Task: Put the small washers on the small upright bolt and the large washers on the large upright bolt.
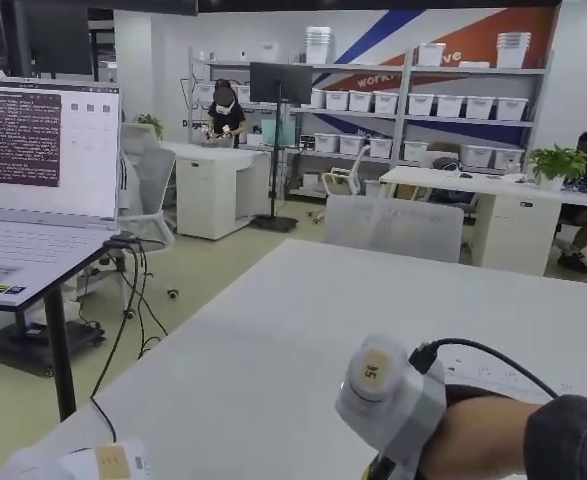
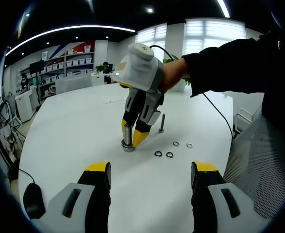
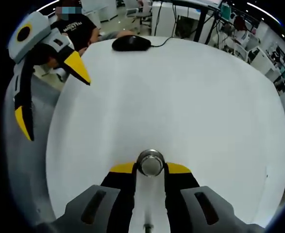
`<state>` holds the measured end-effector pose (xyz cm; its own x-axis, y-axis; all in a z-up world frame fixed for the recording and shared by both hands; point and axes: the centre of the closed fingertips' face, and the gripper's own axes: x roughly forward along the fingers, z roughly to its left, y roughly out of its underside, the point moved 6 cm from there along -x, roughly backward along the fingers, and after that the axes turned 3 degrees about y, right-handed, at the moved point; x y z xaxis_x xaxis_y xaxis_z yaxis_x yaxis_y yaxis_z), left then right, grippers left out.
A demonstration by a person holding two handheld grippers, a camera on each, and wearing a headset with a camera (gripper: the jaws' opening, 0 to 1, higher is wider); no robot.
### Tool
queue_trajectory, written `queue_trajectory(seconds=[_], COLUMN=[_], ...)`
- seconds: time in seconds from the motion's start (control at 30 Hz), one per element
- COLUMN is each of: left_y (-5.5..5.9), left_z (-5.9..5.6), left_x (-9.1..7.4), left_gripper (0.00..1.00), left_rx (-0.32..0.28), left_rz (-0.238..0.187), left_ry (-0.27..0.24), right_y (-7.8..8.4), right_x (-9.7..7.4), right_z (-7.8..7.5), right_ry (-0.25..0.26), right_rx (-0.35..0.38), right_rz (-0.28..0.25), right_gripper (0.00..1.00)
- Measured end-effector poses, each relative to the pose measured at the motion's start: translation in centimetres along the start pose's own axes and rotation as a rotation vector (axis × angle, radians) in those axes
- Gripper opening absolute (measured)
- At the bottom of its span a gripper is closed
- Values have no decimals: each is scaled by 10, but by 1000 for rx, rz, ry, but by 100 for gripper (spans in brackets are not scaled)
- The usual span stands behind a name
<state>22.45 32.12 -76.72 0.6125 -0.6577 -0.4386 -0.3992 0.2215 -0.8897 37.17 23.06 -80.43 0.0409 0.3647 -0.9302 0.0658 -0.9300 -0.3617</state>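
Large upright bolt (image 2: 128, 132), a thick grey metal stud with a wider metal collar at its foot, stands mid-way along the white table (image 2: 74, 126) in the left gripper view. Whether that collar is washers or a nut I cannot tell. The right gripper (image 2: 132, 137), grey-white with yellow-tipped black jaws and held by a hand in a dark sleeve, points down over the stud with its jaws drawn in against either side of the shaft. Just to the right and further back stands the small upright bolt (image 2: 161, 123), a thin metal stud, on its own. Four small metal ring washers (image 2: 169, 155) lie flat and loose on the table between the two studs and the camera, two darker ones side by side and two paler ones a little beyond. The left gripper (image 2: 152, 171) hangs above the near table edge with its jaws spread wide, gripping nothing. A black mouse (image 2: 33, 199) sits at the lower left.

In the right gripper view, the round metal top of the large upright bolt (image 3: 150, 163) sits clamped between the yellow tips of the right gripper (image 3: 150, 169). The left gripper (image 3: 50, 94) shows at the upper left, jaws apart, and the mouse (image 3: 131, 42) lies at the far table edge.

In the head view, the bodies of the right gripper (image 1: 393, 405) and the left gripper (image 1: 83, 462) show at the bottom edge over the table (image 1: 273, 330), their jaws cut off. An open laptop (image 1: 43, 150) stands to the left.
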Motion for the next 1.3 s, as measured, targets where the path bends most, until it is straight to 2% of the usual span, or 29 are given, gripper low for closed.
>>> queue_trajectory(seconds=[0.73, 1.3], left_y=[0, 0], left_z=[-2, -5], left_x=[0, 3], left_gripper=[67, 67], left_rx=[3, 16], left_rz=[2, 15], left_ry=[6, 34], right_y=[4, 19], right_x=[-1, -28], right_z=[3, 0], right_ry=[-1, 51], right_rx=[34, 75], right_rz=[-23, -60], right_gripper=[26, 26])
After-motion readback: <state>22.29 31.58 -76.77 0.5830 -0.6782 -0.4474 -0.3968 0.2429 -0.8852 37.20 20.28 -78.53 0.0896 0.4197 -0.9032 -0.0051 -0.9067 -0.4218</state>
